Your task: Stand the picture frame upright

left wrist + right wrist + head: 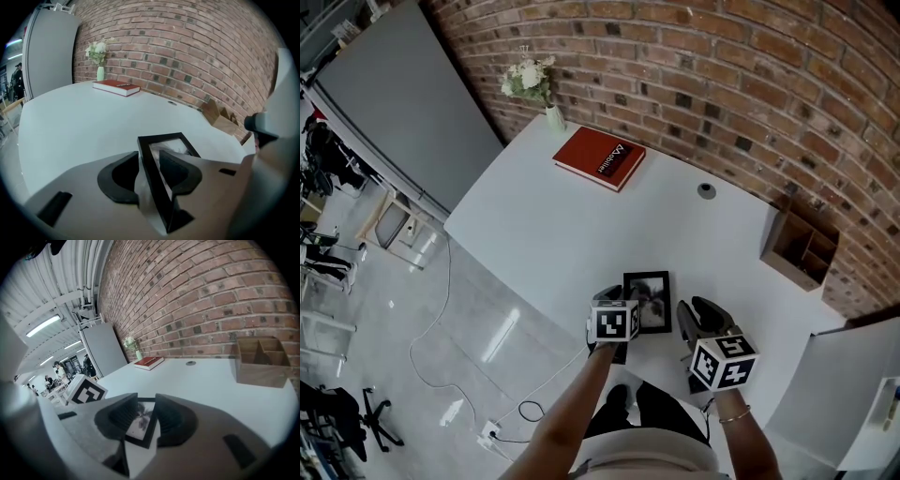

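A black picture frame (647, 300) with a dark photo lies flat on the white table (562, 234), close to the near edge. My left gripper (609, 296) is at the frame's left side. In the left gripper view the frame's left border (151, 164) runs between the open jaws of that gripper (149, 157), and a gap shows on either side. My right gripper (698, 315) hovers just right of the frame, apart from it, jaws open. In the right gripper view the frame (139, 420) shows through the gap of that gripper (146, 401).
A red book (600, 157) and a small vase of white flowers (530, 84) sit at the table's far side by the brick wall. A wooden desk organiser (802, 246) stands at the right. A small round cap (706, 190) sits mid-table. A grey panel (403, 103) stands at the left.
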`<state>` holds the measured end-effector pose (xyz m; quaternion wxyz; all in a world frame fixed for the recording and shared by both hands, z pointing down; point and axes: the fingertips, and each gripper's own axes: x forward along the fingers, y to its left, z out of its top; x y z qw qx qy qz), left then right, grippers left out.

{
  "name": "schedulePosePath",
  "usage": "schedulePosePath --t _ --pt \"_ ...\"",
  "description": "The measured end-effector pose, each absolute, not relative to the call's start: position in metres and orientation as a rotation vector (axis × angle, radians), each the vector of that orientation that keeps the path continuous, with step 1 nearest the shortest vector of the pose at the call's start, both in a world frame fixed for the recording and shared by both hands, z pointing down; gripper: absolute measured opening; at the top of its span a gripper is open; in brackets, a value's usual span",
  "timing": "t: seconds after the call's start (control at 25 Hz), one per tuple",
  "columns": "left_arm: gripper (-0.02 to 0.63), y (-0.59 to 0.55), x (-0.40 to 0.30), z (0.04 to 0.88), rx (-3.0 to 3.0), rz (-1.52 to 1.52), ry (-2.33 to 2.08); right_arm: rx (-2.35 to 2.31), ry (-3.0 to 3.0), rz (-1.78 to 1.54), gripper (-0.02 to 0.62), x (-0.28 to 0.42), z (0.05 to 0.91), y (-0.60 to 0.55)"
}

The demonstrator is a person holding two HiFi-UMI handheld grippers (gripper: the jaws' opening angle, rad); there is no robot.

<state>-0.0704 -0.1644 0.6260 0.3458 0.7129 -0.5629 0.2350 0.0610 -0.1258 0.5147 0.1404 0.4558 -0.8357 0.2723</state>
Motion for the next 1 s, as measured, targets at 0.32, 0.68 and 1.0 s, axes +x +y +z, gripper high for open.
schedulePosePath --t 0.32,0.68,1.0 --pt "0.132 -0.165 -0.069 0.628 1.806 0.614 -1.435 1.287 -2.396 0.82 0.104 0.055 0.523 -0.128" --pt "0.103 -0.165 -0.07 0.627 1.767 0.584 -1.452 1.256 -2.352 0.865 0.104 0.051 0.541 -0.124" --pt "0.072 -0.162 -0.072 0.624 1.751 0.506 -1.49 1.241 -2.313 0.892 0.104 0.053 0.555 -0.122"
